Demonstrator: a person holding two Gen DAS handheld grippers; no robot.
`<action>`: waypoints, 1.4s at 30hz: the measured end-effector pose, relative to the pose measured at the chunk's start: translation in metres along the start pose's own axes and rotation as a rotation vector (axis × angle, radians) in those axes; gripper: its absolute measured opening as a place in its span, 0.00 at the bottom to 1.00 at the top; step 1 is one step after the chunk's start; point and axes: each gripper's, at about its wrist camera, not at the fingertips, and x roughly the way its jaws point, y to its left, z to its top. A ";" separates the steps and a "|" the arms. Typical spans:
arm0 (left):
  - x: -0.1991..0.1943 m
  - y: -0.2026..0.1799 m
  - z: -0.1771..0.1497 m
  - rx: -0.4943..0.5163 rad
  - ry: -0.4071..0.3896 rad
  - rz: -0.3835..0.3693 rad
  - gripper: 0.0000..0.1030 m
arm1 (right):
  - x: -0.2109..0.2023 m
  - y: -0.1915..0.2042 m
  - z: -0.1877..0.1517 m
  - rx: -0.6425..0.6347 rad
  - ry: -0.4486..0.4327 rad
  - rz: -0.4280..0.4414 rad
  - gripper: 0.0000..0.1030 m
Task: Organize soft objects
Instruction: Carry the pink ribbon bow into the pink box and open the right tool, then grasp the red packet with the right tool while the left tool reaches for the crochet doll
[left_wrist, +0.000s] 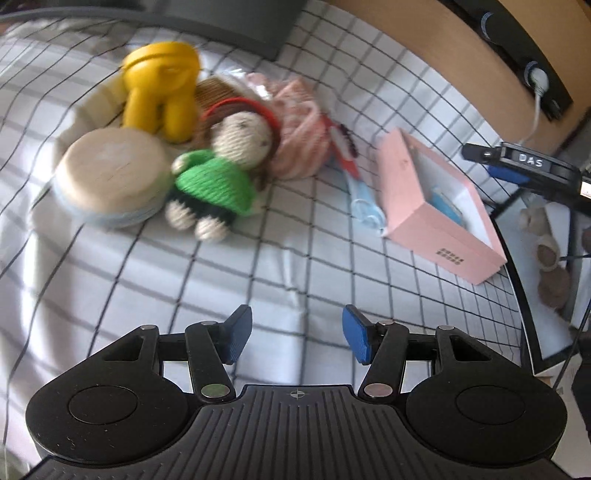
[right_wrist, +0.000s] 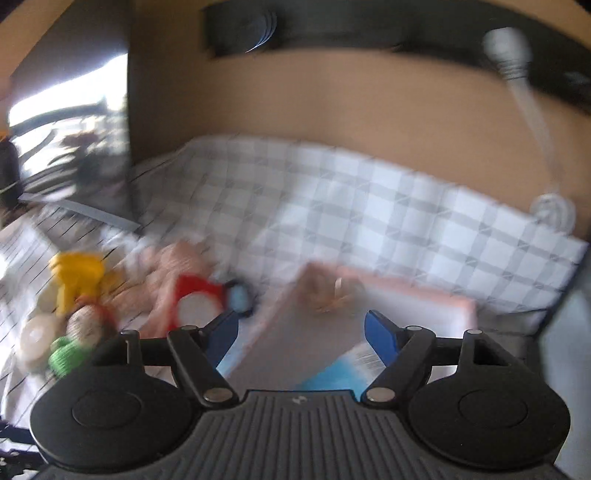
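A knitted doll (left_wrist: 221, 166) in a green dress lies in a pile on the checked bedsheet (left_wrist: 184, 288), with a yellow toy (left_wrist: 162, 88), a round cream cushion (left_wrist: 110, 177) and a pink knitted piece (left_wrist: 299, 133). An open pink box (left_wrist: 436, 206) stands to the right, holding a blue item. My left gripper (left_wrist: 297, 334) is open and empty, hovering over bare sheet in front of the pile. My right gripper (right_wrist: 301, 332) is open and empty above the pink box (right_wrist: 376, 306); its view is blurred. The doll (right_wrist: 74, 339) and the yellow toy (right_wrist: 77, 277) show at its left.
A red-and-white packet (left_wrist: 345, 151) and a clear blue tube (left_wrist: 364, 210) lie between the pile and the box. A wooden headboard (left_wrist: 424, 48) with a plugged-in socket strip runs behind. The bed edge drops off at the right, with slippers (left_wrist: 550, 258) on the floor.
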 end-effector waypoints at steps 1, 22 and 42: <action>-0.002 0.004 -0.002 -0.013 0.000 0.004 0.57 | 0.005 0.009 0.003 -0.011 0.015 0.025 0.73; -0.044 0.062 -0.050 -0.218 -0.032 0.051 0.55 | 0.113 0.114 0.014 -0.231 0.130 -0.074 0.20; 0.010 -0.009 0.018 0.053 0.028 -0.103 0.54 | -0.048 0.041 -0.047 -0.092 0.127 0.015 0.00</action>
